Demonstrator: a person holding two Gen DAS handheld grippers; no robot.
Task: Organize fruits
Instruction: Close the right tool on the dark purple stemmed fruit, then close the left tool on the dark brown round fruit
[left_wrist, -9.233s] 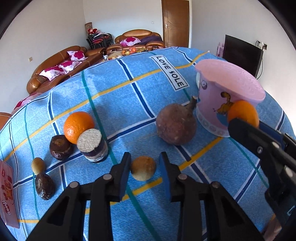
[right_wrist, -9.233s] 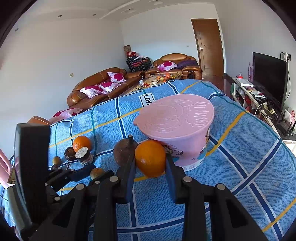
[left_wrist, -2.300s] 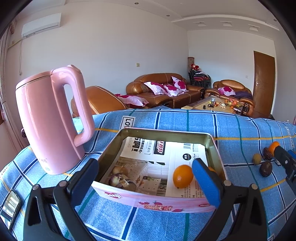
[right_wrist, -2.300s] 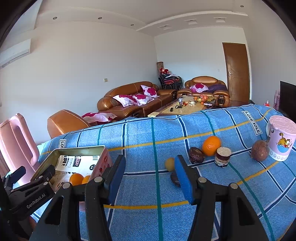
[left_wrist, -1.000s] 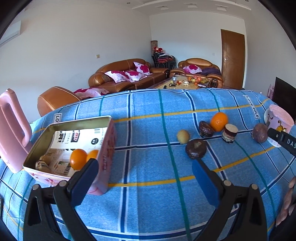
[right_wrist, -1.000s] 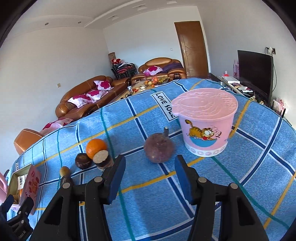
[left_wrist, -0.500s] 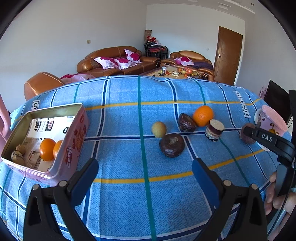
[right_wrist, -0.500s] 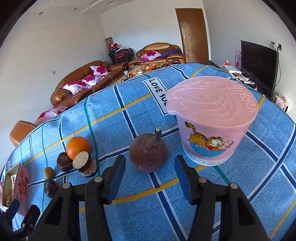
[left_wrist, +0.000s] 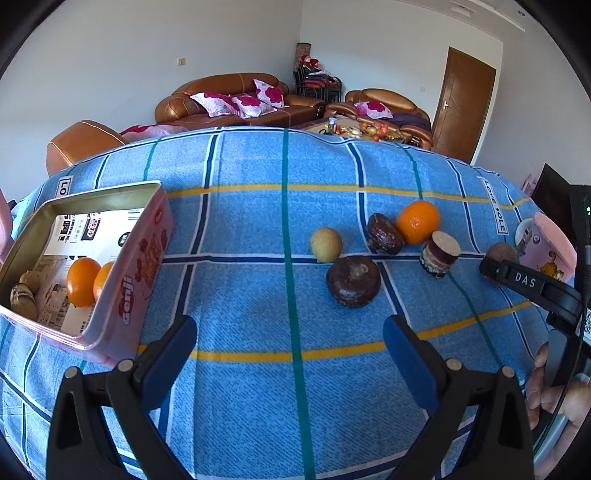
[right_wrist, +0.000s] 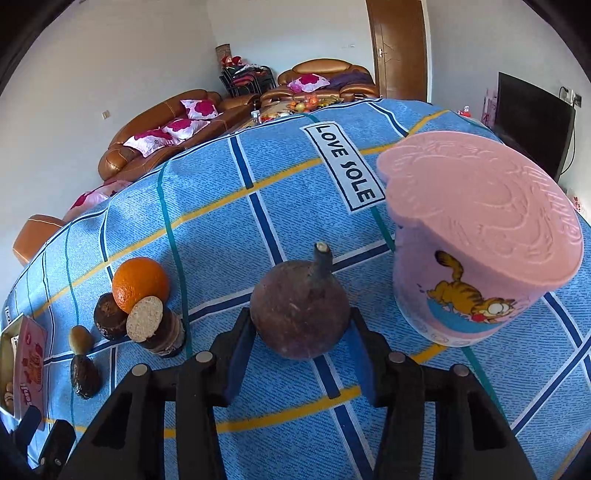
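Nearest to us, our right tool (right_wrist: 299, 354) stood with its jaws apart on either side of the brown round fruit with a stub stem (right_wrist: 300, 317); the blue pads sat right at its flanks, and we could not tell whether they touched it. The fruit rested on the blue checked cloth (right_wrist: 258, 192) of the desk, just beside the pink lidded cup with a cartoon cat (right_wrist: 476, 251) on its right.

To the left of that fruit lay a small cluster: a dark wrinkled fruit (right_wrist: 85, 376) closest, a small yellowish fruit (right_wrist: 80, 339) behind it, a short cork-topped jar (right_wrist: 157, 326), another dark fruit (right_wrist: 108, 320) and, farthest, an orange (right_wrist: 140, 284) touching the jar's top edge in this view.

Our left tool (left_wrist: 290, 343) hung wide open over bare cloth, holding nothing. Beyond its pads sat the dark round fruit (left_wrist: 353, 281), then the yellowish fruit (left_wrist: 325, 244), the jar (left_wrist: 439, 258), the other dark fruit (left_wrist: 384, 234) and the orange (left_wrist: 418, 222). At the left edge the pink Genji tin (left_wrist: 142, 266) stood open, lined with printed paper, with two oranges (left_wrist: 82, 281) and brownish fruit (left_wrist: 23, 301) inside. At the far right the other tool's finger (left_wrist: 524, 282) crossed in front of the brown fruit (left_wrist: 500, 253).
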